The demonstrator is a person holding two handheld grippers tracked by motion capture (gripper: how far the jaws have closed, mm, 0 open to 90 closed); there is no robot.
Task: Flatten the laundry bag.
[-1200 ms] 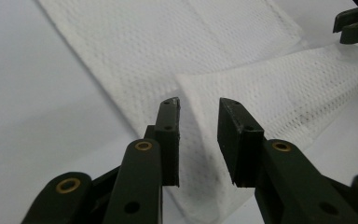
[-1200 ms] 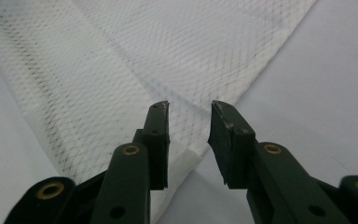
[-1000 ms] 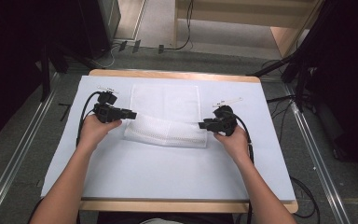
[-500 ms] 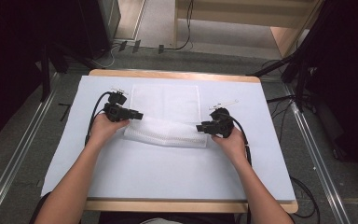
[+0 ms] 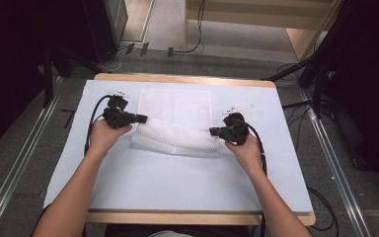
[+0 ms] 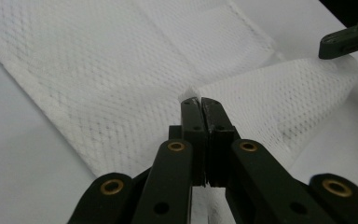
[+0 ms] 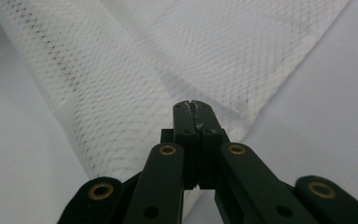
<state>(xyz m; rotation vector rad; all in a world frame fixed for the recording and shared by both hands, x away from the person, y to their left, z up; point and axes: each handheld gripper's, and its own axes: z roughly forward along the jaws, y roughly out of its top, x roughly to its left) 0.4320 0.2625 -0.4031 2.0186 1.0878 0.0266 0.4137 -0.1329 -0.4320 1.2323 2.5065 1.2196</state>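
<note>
The table (image 5: 177, 79) had a wooden edge and a pale blue-white sheet (image 5: 177, 182) covered almost all of its top. Around it the floor (image 5: 29, 148) was grey, with metal rails at the left and the right, dark curtains on both sides, and cables behind the far edge.

A white towel (image 5: 175, 106) with a small woven pattern lay in the far middle of the sheet, its near part folded up and over into a loose roll.

The left gripper (image 5: 140, 118) was at the left end of this fold. Its jaws had just been closing and were now together, clamped on the towel's corner, which showed between the tips in the left gripper view (image 6: 199, 100).

The right gripper (image 5: 213, 131) was at the right end of the fold. Its jaws had also just been closing and were together on the towel's edge (image 7: 193, 105).

The folded part ran long from left to right between the two grippers, slightly lower at the right; the flat part behind it pointed to the far edge.
</note>
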